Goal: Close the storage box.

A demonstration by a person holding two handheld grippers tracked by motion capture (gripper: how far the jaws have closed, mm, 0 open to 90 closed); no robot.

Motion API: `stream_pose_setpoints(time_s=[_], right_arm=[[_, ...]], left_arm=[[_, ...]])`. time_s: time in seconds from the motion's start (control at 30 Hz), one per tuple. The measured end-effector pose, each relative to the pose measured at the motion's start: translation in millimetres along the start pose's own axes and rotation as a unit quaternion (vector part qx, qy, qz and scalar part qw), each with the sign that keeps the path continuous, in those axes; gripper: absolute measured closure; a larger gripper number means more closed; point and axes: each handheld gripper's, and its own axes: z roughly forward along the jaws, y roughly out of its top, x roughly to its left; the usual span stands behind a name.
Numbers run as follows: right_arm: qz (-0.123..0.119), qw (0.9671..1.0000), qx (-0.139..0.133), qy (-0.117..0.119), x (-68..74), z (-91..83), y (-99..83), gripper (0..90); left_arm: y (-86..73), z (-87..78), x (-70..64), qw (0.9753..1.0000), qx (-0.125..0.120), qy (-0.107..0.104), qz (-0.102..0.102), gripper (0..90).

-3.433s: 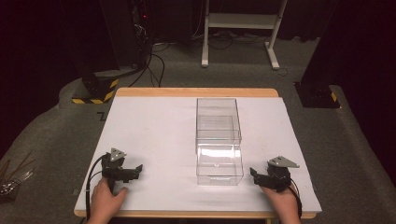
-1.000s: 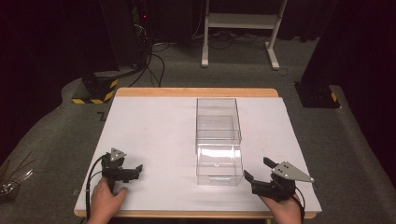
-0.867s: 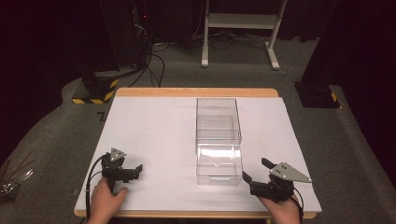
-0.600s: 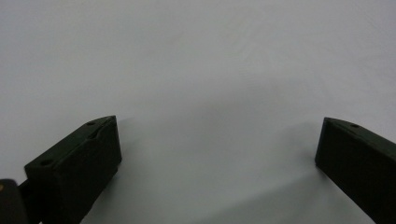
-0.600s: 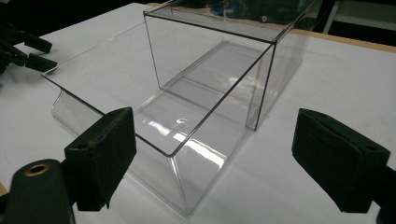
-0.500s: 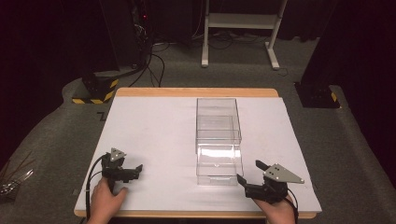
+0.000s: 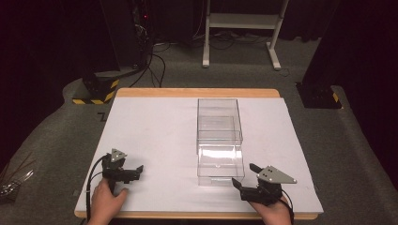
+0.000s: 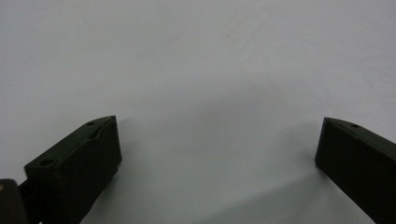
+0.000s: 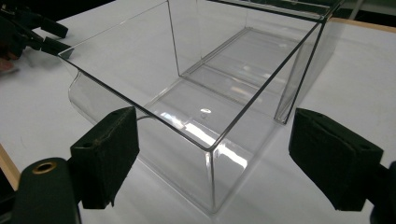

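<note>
— Which step is being done here?

— The clear plastic box point(image 7: 219, 140) is being reached for. It is made of a see-through outer case with a see-through drawer pulled part way out toward the person. It sits in the middle of the white tabletop point(image 7: 155, 136), a little to the right. The drawer's near corner is seen in the right gripper view point(image 9: 210, 154), just past the jaws.

— How is the right gripper held?

— The right gripper point(image 7: 243, 178) is held at the near right edge of the tabletop, just beside the drawer's front corner. Its jaws are spread wide apart, and nothing is gripped. The drawer is not yet touched, as far as can be told.

— And the left gripper?

— The left gripper point(image 7: 137, 169) is rested on the tabletop at the near left, well apart from the box. Its jaws are also spread wide, with only bare white tabletop point(image 8: 196, 70) between them.

— What is called for next?

— The right gripper will likely have to be brought up to the drawer's front wall. One jaw should be placed inside the wall and one outside. Then the jaws can be closed. The thin wall looks slippery, so a straight, careful grip will be needed.
</note>
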Motion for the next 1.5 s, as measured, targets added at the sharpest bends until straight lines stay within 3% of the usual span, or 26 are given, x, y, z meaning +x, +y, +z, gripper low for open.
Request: stream_pose_setpoints(time_s=[1.23, 1.5], right_arm=[[0.021, 0.9996, -0.014, -0.011, -13.0, 9.1, 3.4, 17.3], [0.016, 0.9997, -0.009, -0.013, -11.7, 8.5, -0.3, 19.2]], left_arm=[[0.1, 0.2, 0.1, 1.0000, -0.001, 0.000, 0.000, 0.4], [0.0, 0.0, 0.0, 1.0000, 0.000, 0.000, 0.000, 0.4]])
